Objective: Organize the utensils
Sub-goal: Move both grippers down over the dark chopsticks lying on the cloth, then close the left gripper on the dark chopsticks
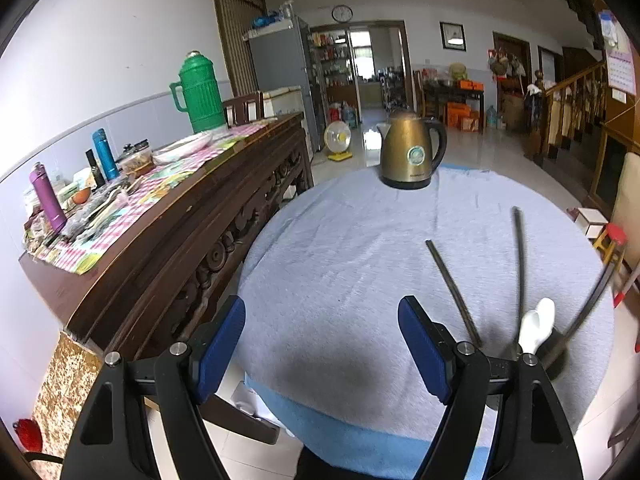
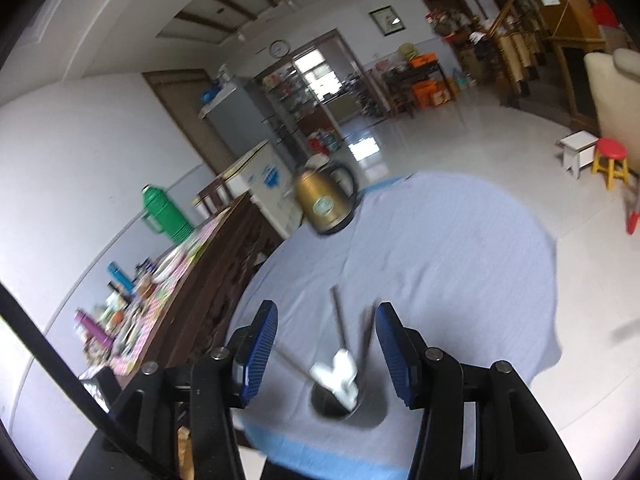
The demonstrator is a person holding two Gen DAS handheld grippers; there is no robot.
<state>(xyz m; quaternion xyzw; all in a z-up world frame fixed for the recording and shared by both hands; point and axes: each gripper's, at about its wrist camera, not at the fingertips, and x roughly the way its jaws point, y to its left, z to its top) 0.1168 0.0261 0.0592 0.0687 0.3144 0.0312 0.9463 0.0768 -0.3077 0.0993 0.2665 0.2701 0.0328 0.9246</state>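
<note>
A: What do the utensils look like?

B: A white ceramic spoon [image 1: 538, 326] and several long dark chopsticks [image 1: 519, 264]. The spoon stands bowl-down in a small dark metal cup [image 2: 334, 398], its handle poking up above the rim. In the right wrist view it is blurred, but the white shape is plain.

A: And the chopsticks?

B: At least two lean out of the same cup, fanning apart. One more chopstick [image 1: 454, 292] seems to lie flat on the pale blue cloth [image 1: 340, 248], just beside the cup; its near end is hidden behind the finger, so I cannot tell whether it touches.

A: Where is the cup?

B: Close to the near edge of the round tabletop [image 2: 460, 248], towards its right side. A gold electric kettle [image 1: 410, 154] stands at the far edge, well apart from it.

A: The tools?

B: The left hand-held gripper [image 1: 322, 350] hangs over the near edge with its blue pads spread wide, gripping nothing. The right hand-held gripper [image 2: 326, 354] is spread too, empty, its fingers either side of the cup as seen from behind.
</note>
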